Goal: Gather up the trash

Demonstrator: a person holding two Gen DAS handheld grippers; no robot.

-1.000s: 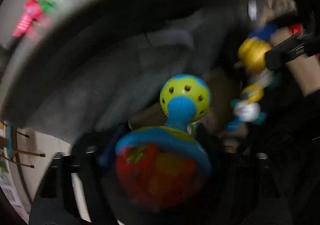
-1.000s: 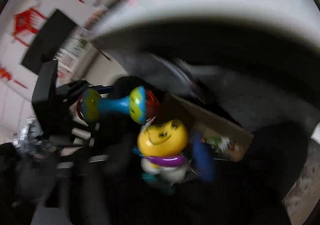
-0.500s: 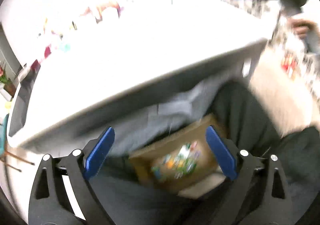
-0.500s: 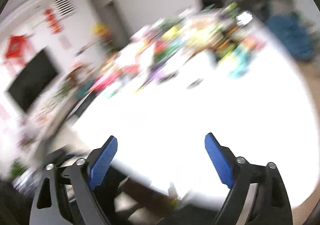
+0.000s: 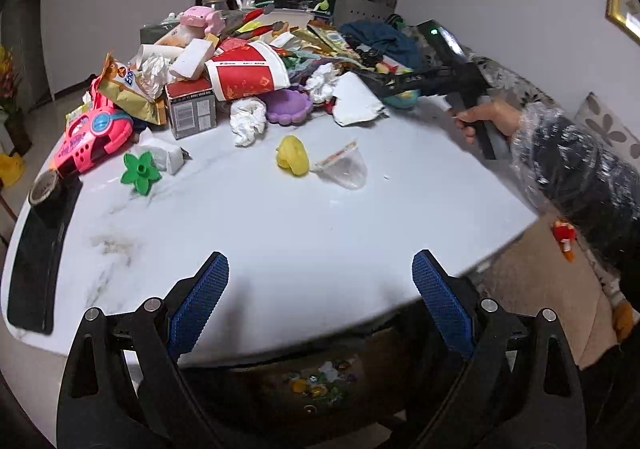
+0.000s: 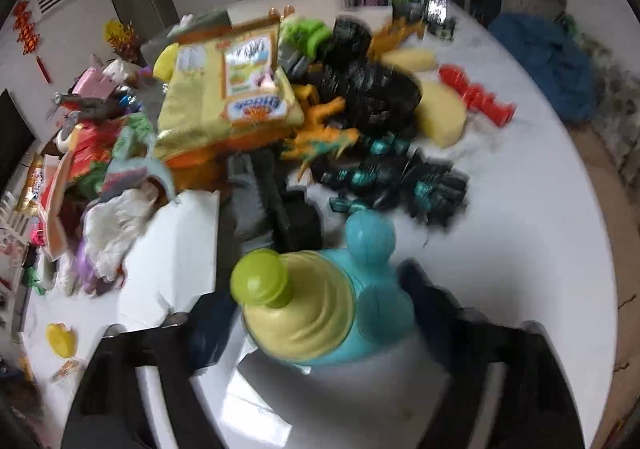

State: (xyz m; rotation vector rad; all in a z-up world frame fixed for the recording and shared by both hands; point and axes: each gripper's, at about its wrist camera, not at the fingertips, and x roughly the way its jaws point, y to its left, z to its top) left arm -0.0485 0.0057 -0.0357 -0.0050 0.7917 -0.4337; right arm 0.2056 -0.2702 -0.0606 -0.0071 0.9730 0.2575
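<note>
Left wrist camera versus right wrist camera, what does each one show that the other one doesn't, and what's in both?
Only the left wrist view shows the green star toy, the pink toy, the red paper cup and the person's hand holding the right gripper's handle.

Only the right wrist view shows the teal and yellow toy between the right gripper fingers, whose jaws have just been closing, plus the orange dinosaur.

Both show the white table, the yellow lump and the blue cloth.
</note>
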